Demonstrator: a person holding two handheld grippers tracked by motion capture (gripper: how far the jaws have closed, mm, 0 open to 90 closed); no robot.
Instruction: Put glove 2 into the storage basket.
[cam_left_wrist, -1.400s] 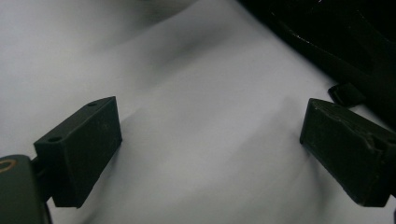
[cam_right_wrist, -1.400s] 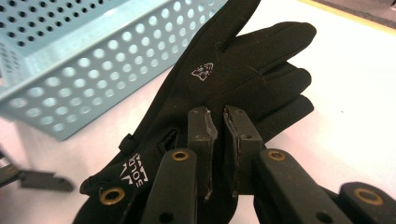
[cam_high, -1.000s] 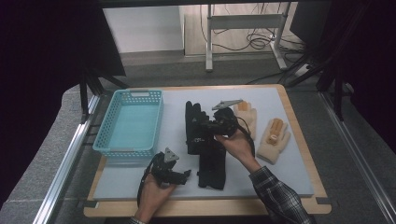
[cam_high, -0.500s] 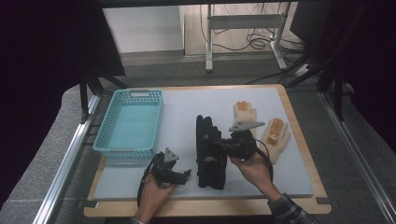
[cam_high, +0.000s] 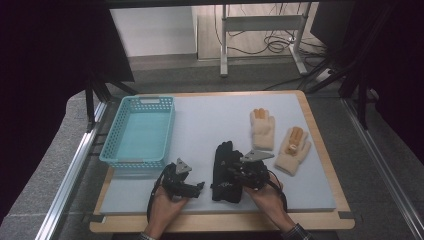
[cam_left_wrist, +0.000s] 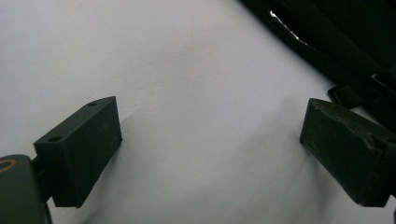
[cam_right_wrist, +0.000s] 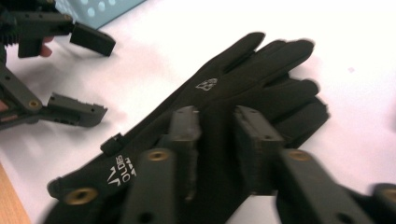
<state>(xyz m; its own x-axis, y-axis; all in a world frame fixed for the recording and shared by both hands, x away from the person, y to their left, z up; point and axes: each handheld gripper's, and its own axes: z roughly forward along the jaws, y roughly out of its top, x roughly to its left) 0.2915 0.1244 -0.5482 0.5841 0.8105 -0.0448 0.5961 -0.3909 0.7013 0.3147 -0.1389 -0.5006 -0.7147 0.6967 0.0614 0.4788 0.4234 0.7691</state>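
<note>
With my right gripper (cam_right_wrist: 212, 140) fingers just parting over the black gloves (cam_high: 226, 170) on the surface and the left gripper (cam_left_wrist: 210, 154) spread idle, I feared snagging just one layer.

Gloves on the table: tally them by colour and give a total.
Black gloves: 2, stacked, as the right gripper view suggests
Cream gloves: 2
Total: 4
</note>
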